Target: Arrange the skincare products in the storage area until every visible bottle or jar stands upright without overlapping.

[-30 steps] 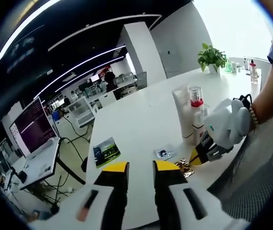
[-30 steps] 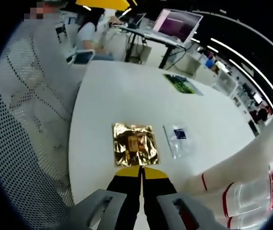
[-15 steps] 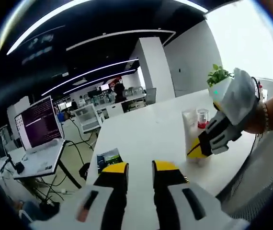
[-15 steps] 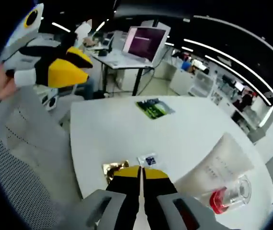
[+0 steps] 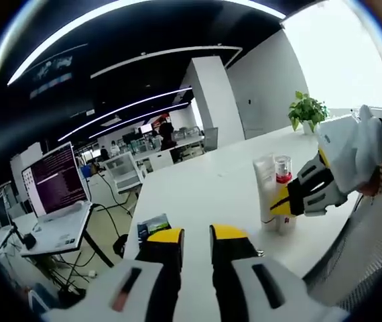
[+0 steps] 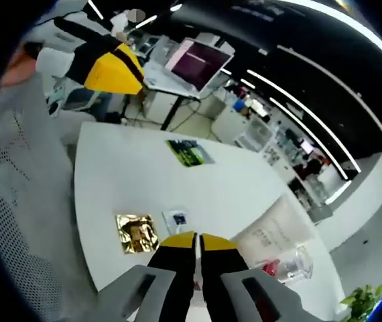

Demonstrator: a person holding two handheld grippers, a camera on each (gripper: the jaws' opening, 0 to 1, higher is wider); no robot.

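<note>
Left gripper view: left claw [image 5: 196, 236] raised over the near edge of the white counter [image 5: 204, 188], yellow-tipped jaws apart, nothing between them. White squeeze tube [image 5: 265, 190] upright near the counter's right edge, a clear bottle with a red collar [image 5: 282, 182] upright just beside it, touching or nearly so. Right claw [image 5: 286, 198] entering from the right, close in front of that pair, held in a hand partly seen at the view's edge. Small leaflet [image 5: 151, 225] flat toward the left edge of the counter. Potted plant [image 5: 307, 111] at the far end.

Right gripper view: right claw [image 6: 197, 240] with jaws pressed together, nothing clamped. Gold foil sachet [image 6: 137, 233] flat near the near edge of the counter [image 6: 124, 168], a small clear sachet with a dark label [image 6: 176, 219] just beside it, apart. Green leaflet [image 6: 188, 152] farther off toward the far edge. Tube [image 6: 271, 231] and red-collared bottle [image 6: 290, 265] at right of the jaws, looking tilted there, probably from the camera's roll. Left claw [image 6: 110, 70] at upper left, held high; jaw state hard to read from this side.
</note>
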